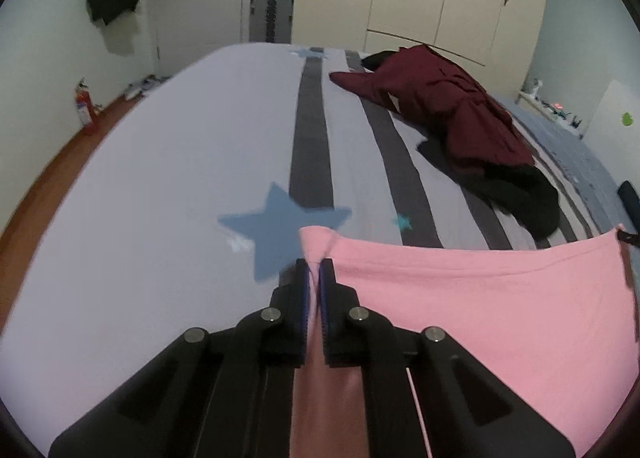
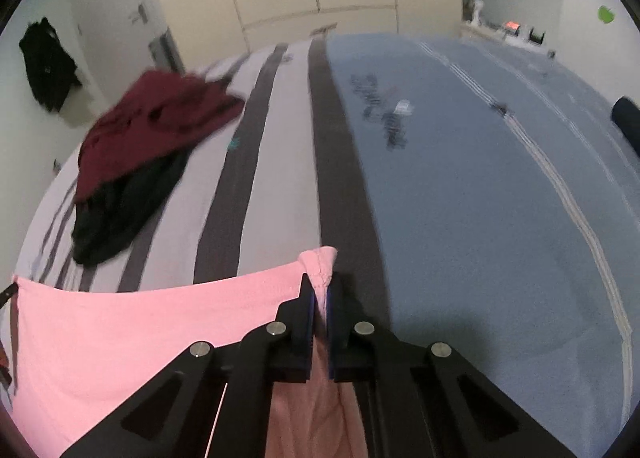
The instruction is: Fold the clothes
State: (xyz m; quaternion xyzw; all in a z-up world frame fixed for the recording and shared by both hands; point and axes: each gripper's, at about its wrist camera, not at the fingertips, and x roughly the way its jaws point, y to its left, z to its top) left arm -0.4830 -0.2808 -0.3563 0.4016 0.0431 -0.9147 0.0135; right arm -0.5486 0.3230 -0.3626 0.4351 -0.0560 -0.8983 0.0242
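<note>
With both tools, left (image 1: 315, 270) and right (image 2: 319, 290), clamped on corners of the pink garment (image 1: 480, 298) over the bed (image 1: 160, 178), folding's barely begun; maroon pile (image 1: 452, 110) untouched.

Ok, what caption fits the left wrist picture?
Left gripper pinching a pink garment corner above the star-patterned bed.
</note>
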